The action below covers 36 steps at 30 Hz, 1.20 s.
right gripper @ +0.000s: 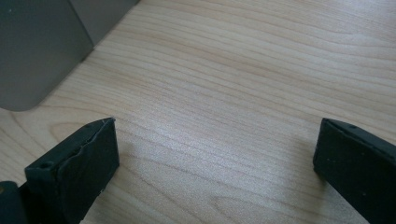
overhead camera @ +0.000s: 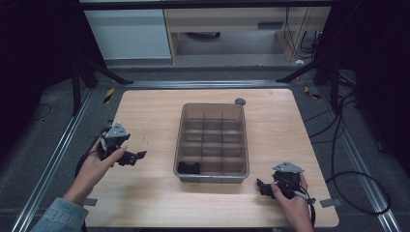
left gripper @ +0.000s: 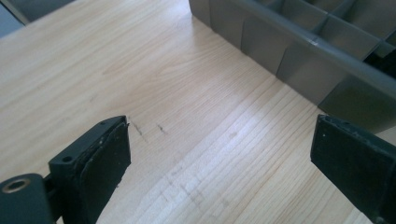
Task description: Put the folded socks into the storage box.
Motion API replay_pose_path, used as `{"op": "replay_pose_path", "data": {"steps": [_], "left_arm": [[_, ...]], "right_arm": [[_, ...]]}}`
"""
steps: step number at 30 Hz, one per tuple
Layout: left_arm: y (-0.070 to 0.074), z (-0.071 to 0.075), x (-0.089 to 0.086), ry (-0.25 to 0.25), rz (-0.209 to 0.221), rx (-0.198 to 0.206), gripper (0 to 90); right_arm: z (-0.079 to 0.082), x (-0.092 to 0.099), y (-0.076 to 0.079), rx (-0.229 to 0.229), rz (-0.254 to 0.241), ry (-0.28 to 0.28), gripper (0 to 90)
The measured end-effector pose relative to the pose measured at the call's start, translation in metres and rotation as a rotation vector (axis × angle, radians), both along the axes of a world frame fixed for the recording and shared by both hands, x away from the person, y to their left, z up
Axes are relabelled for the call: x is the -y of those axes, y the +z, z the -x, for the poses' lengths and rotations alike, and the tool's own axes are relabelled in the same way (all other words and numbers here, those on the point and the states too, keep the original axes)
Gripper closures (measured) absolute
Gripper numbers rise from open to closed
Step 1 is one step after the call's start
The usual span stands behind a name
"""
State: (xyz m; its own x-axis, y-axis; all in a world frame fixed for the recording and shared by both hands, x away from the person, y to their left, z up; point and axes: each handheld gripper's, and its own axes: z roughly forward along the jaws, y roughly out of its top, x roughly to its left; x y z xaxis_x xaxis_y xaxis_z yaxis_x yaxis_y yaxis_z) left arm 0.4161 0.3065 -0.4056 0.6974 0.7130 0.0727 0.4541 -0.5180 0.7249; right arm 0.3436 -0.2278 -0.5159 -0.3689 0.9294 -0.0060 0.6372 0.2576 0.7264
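The right gripper (right gripper: 217, 163) hangs over bare table (right gripper: 243, 70), jaws wide apart. A grey bin (right gripper: 37, 46) corner sits upper left.

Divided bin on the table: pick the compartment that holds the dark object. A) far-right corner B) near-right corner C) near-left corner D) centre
C: in the high view the dark object lies in the near-left corner compartment of the divided bin, on the side of the left gripper; the other compartments look empty.
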Motion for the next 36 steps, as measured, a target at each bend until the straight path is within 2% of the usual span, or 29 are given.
{"op": "replay_pose_path", "data": {"steps": [1,4,8,13,21,24,27,28,30,36], "left_arm": [[0.0,0.0,0.0,0.0,0.0,0.0,4.3],[-0.014,0.0,-0.006,0.009,0.001,-0.022,4.3],[-0.023,0.001,-0.007,0.002,-0.018,-0.033,4.3],[-0.039,0.003,-0.005,-0.009,-0.055,-0.067,4.4],[-0.061,0.0,-0.002,0.001,-0.047,-0.11,4.4],[-0.064,-0.002,0.0,0.006,-0.037,-0.109,4.3],[-0.066,-0.007,0.001,0.034,-0.019,-0.094,4.4],[-0.067,-0.009,0.004,0.056,-0.005,-0.079,4.2],[-0.07,-0.012,0.007,0.071,-0.013,-0.064,3.9],[-0.082,-0.021,0.006,0.111,0.007,-0.06,4.2]], "right_arm": [[0.0,0.0,0.0,0.0,0.0,0.0,0.5],[0.0,0.0,0.0,0.0,0.0,0.0,0.5],[0.0,0.0,0.0,0.0,0.0,0.0,0.5],[0.0,0.0,0.0,0.0,-0.001,-0.001,0.5],[0.0,0.0,0.0,0.0,-0.001,-0.001,0.5],[0.0,0.0,0.0,0.0,-0.001,-0.001,0.5],[0.0,0.0,0.0,0.0,-0.001,-0.001,0.5],[0.0,0.0,0.0,0.0,-0.001,-0.001,0.5],[0.0,0.0,0.0,0.0,0.0,-0.001,0.5],[0.0,0.0,0.0,0.0,-0.001,-0.001,0.5]]}}
